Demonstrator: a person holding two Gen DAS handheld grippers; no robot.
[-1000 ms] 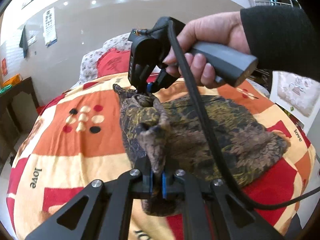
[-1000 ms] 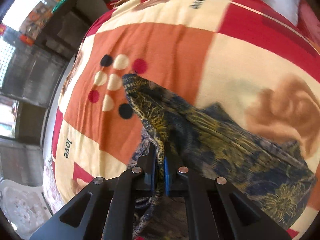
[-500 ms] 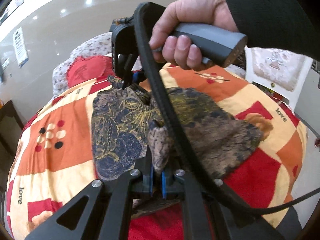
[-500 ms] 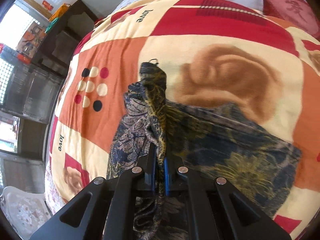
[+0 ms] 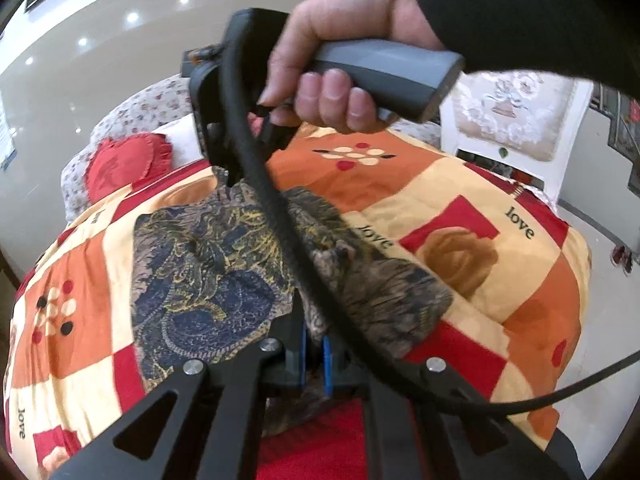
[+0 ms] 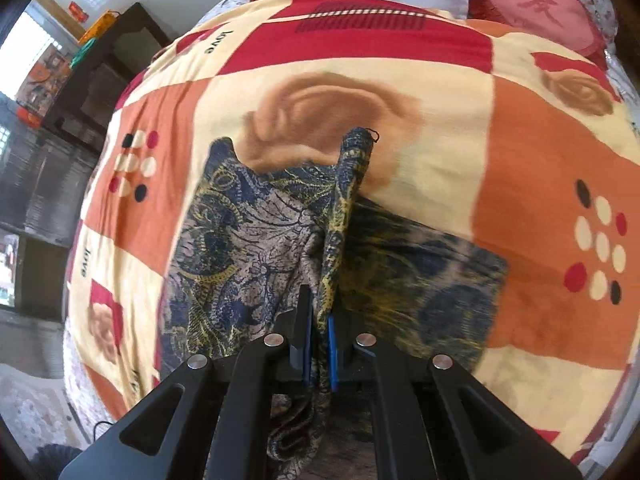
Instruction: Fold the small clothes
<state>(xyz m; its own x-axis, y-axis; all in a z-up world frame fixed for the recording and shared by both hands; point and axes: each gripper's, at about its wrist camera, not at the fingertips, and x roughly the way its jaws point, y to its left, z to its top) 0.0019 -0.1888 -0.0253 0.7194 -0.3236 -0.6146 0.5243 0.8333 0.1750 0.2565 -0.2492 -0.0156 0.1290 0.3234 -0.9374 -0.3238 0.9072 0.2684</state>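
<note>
A dark patterned garment (image 5: 208,280) in blue, gold and brown lies on a patchwork quilt (image 5: 520,280). My left gripper (image 5: 314,344) is shut on its near edge, a fold of cloth rising between the pads. My right gripper (image 6: 319,344) is shut on the far edge, the pinched cloth (image 6: 332,248) standing up in a ridge. In the left wrist view a hand (image 5: 340,64) holds the right gripper's grey handle above the garment, and its black cable (image 5: 288,232) crosses the cloth. The lifted half is folded over toward the right part (image 6: 420,272).
The quilt (image 6: 540,200) covers a bed with red heart cushions (image 6: 536,12) and floral pillows (image 5: 132,116) at the head. A dark wooden cabinet (image 6: 100,80) stands beside the bed. A white chair with an embroidered cover (image 5: 516,120) is at the far right.
Both grippers have carried their pinched edges sideways across the bed, drawing the lifted half of the garment over the rest. More of the blue and gold side now lies spread flat.
</note>
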